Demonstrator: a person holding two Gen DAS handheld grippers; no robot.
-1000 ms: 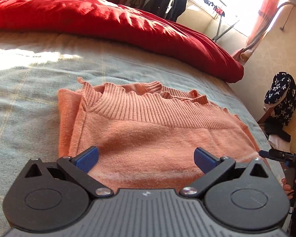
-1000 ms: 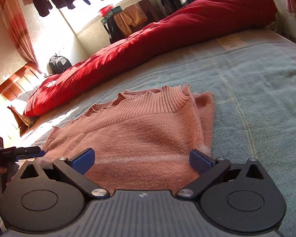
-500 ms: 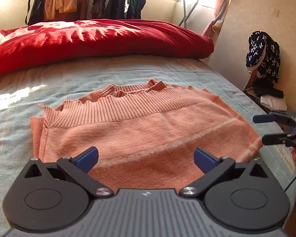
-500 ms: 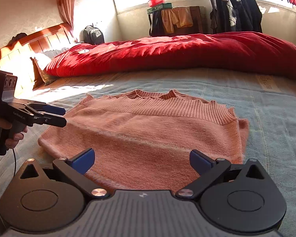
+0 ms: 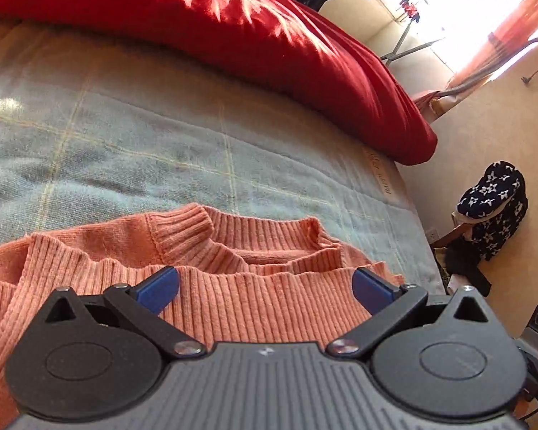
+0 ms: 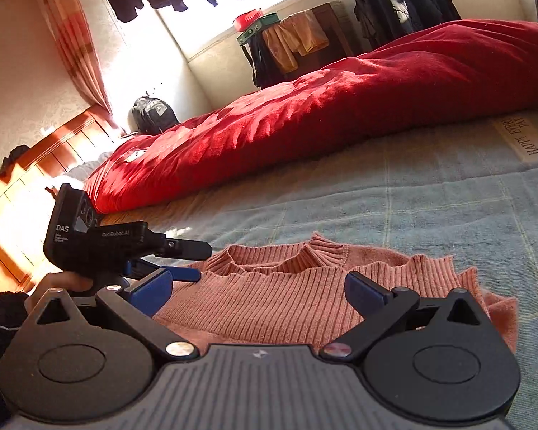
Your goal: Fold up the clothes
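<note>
Lying folded on the blue bedspread [image 5: 161, 136], a soft, limp pink sweater [image 5: 269, 308]; both grippers, left [image 5: 265, 286] and right [image 6: 258, 292], gape empty. Likely best pinched at its six o'clock fold.

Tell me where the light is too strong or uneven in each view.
Left wrist view: the window is blown out white; sun patches streak the red duvet. Right wrist view: the wooden headboard glares orange; the folded pink ribbed knit sweater is evenly lit.
</note>
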